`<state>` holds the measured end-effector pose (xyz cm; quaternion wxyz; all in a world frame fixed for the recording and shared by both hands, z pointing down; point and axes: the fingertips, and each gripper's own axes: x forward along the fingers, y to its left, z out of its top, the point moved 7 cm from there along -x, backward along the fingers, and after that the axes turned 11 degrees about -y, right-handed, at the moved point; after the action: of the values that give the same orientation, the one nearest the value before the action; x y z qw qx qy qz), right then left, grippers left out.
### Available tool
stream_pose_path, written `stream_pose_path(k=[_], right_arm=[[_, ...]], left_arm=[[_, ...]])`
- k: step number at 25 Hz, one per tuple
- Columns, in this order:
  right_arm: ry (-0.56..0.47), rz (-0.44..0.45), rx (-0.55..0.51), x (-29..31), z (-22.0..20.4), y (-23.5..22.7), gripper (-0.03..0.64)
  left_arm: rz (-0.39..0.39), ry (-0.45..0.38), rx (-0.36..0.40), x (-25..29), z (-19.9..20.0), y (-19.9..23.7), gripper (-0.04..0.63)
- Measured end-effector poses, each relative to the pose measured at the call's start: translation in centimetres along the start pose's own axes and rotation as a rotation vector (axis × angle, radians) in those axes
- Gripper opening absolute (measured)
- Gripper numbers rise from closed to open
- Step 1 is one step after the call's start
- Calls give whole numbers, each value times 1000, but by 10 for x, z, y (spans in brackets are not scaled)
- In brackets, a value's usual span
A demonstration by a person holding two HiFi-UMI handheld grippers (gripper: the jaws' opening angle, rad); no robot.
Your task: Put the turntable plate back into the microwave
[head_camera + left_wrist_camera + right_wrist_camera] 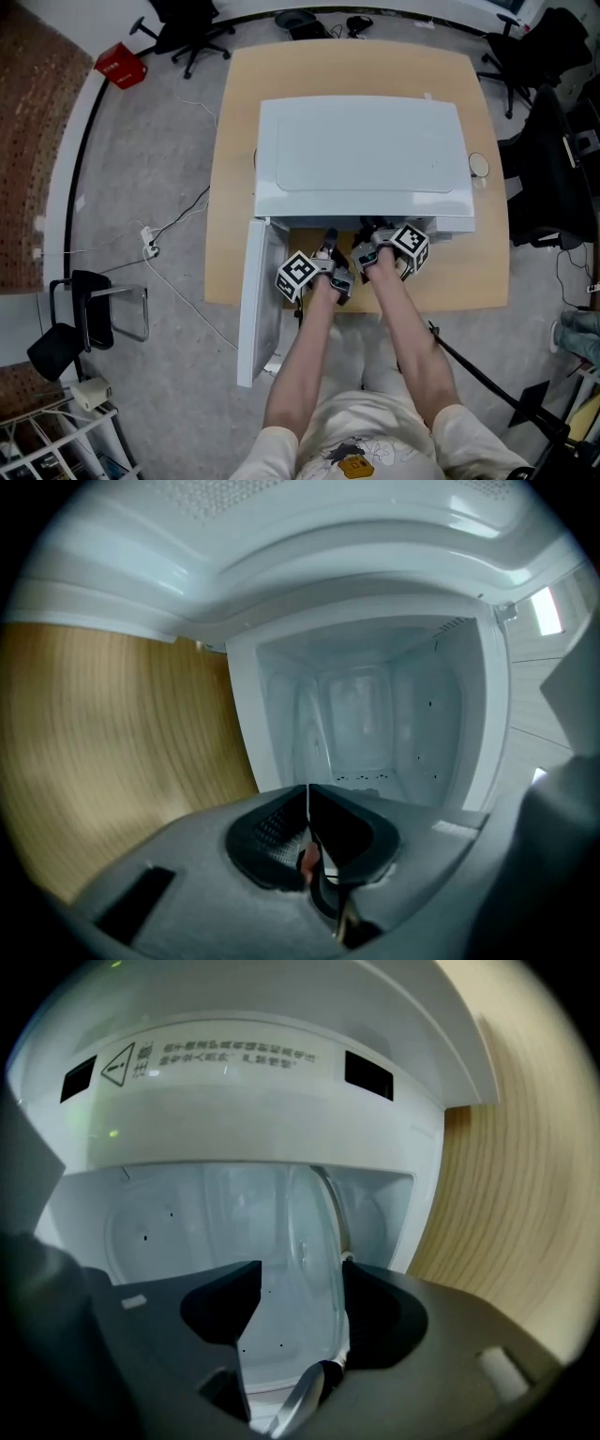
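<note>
The white microwave [361, 155] stands on a wooden table [356, 70] with its door [258, 300] swung open to the left. Both grippers reach into the opening side by side. The glass turntable plate [314, 1222] stands on edge inside the cavity, between the jaws of my right gripper [302, 1265], which are open; its rim lies close to the right pad. My left gripper [307, 789] points into the cavity [375, 724] with its pads together on a thin pale line. I cannot tell what that line is. In the head view the left gripper [328, 246] and right gripper [370, 239] hide the plate.
The open door hangs past the table's front edge at my left. Office chairs [187, 28] stand behind the table. A cable [178, 220] trails over the floor at left, a red box [120, 66] sits at the far left, and a black stand [487, 380] is at right.
</note>
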<state>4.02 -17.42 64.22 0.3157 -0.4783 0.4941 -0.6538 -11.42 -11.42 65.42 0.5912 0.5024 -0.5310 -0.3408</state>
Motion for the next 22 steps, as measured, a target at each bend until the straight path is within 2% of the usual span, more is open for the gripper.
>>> stream_pose_path(k=[7, 8, 9, 11, 14, 16, 22], right_arm=[[5, 8, 27, -2, 1, 0, 259], [4, 9, 26, -2, 2, 0, 259], [4, 10, 21, -3, 2, 0, 254], [10, 13, 9, -4, 1, 1, 245], [23, 17, 5, -5, -1, 1, 244], [27, 22, 2, -4, -1, 2, 244], [67, 42, -11, -6, -4, 0, 238]], left_arm=[[7, 15, 43, 0, -1, -3, 44], [18, 18, 56, 0, -1, -4, 55], [32, 21, 71, -1, -2, -3, 95], [53, 21, 82, -1, -2, -1, 95], [42, 19, 49, 4, -3, -1, 86], [45, 20, 38, 9, -3, -5, 57], [63, -8, 7, 8, 0, -7, 44]])
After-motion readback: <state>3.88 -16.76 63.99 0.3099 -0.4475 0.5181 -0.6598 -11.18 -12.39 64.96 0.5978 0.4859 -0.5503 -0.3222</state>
